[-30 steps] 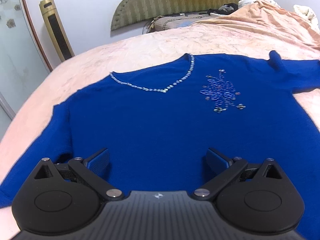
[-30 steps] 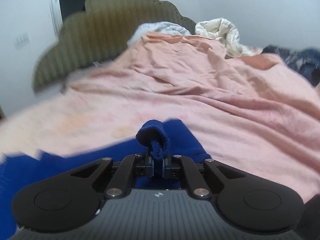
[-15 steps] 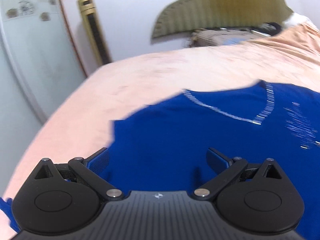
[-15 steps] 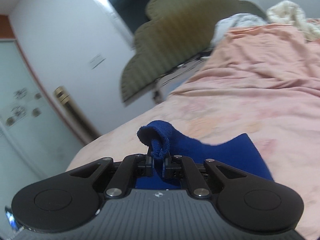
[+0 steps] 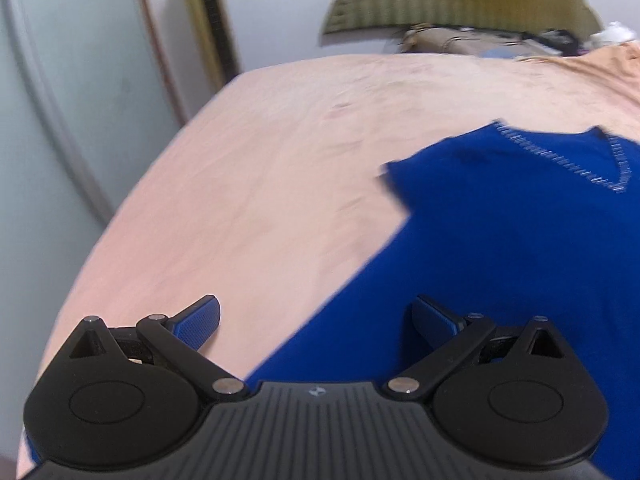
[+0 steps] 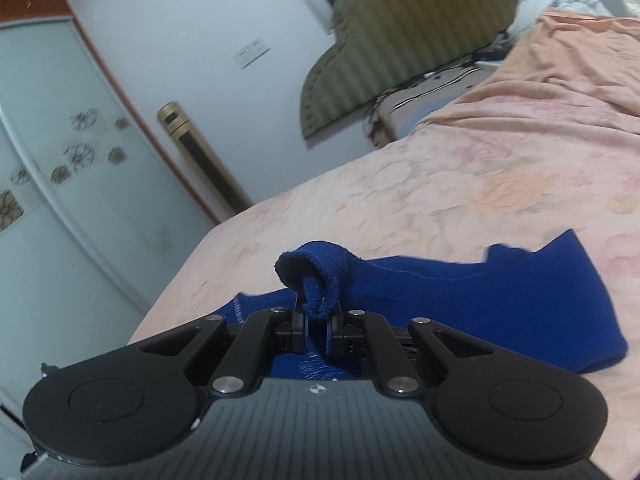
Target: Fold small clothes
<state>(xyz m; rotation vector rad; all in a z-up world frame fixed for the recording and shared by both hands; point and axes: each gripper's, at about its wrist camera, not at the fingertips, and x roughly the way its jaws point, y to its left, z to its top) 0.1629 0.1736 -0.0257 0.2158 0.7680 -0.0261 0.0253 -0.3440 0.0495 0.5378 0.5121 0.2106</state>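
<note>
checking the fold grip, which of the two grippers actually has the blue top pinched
The right gripper: its jaws are closed on a bunched sleeve end of the blue top. The left gripper stands wide open with nothing between its fingers.

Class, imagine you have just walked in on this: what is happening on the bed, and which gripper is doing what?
A person with a handheld gripper in each hand is folding a blue sweater spread on a pink bedspread. The right gripper is shut on a sleeve cuff, lifted off the bed and drawn across the garment. The left gripper is open and holds nothing; it hangs over the sweater's edge beside the other sleeve. No finished fold shows yet.
</note>
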